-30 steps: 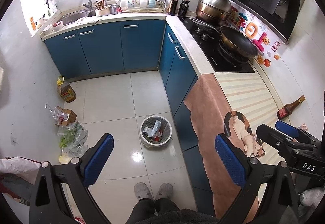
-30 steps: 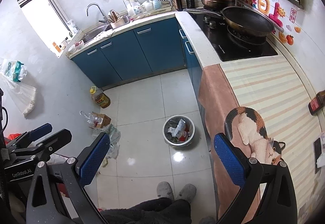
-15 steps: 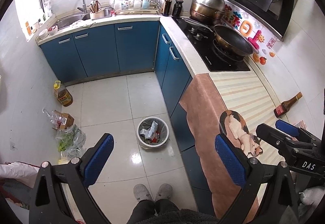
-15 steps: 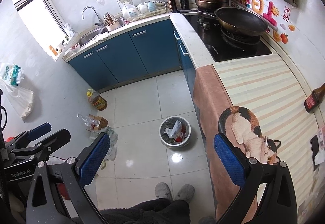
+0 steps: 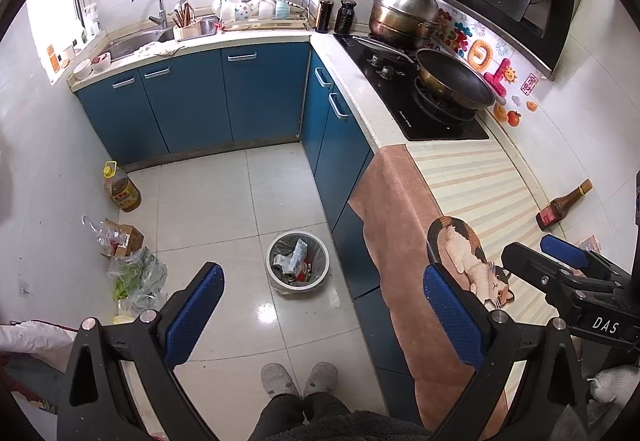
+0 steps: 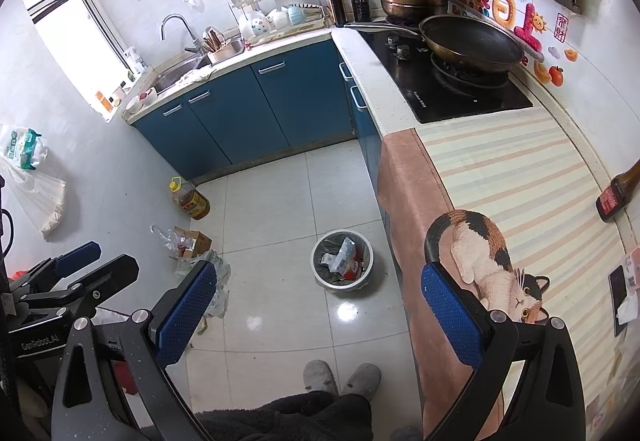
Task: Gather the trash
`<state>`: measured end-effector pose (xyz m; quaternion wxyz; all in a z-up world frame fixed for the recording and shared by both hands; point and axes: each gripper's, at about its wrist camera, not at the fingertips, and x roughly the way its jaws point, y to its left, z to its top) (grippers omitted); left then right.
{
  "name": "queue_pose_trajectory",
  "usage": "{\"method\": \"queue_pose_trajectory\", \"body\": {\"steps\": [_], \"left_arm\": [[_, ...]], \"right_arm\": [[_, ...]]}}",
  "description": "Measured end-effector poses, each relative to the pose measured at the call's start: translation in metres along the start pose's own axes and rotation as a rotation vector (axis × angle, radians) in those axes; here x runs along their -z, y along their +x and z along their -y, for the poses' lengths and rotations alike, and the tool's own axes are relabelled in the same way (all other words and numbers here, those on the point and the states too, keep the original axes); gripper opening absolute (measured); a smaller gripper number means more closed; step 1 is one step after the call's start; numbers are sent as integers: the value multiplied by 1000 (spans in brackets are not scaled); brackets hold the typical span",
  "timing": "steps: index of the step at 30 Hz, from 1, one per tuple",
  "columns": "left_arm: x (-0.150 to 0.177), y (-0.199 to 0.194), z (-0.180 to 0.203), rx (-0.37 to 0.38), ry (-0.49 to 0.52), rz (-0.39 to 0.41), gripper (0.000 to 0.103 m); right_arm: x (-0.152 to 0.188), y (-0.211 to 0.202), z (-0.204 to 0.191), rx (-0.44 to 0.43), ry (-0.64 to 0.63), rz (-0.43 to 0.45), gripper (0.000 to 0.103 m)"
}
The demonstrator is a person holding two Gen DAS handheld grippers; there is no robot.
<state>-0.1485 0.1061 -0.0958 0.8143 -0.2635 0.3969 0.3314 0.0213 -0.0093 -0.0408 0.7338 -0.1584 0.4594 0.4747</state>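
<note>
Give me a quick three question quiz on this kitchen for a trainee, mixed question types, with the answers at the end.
1. True or false: the left tool and the right tool are both holding trash.
2. Multiple choice: the trash bin stands A) on the counter, B) on the floor beside the blue cabinets, C) in the sink.
3. Fill in: on the floor by the left wall, between the oil bottle and the bag of greens, lies a small cardboard ____.

Key: 1 false, both tools are open and hold nothing; 2 B; 3 box.
</note>
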Motion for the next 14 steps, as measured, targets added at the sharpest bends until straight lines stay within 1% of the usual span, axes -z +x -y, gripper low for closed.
{"method": "queue_pose_trajectory", "body": {"steps": [14], "left_arm": [[0, -3, 4, 10, -13, 5, 102]], "right_arm": [[0, -6, 8, 1, 10, 9, 103]]}}
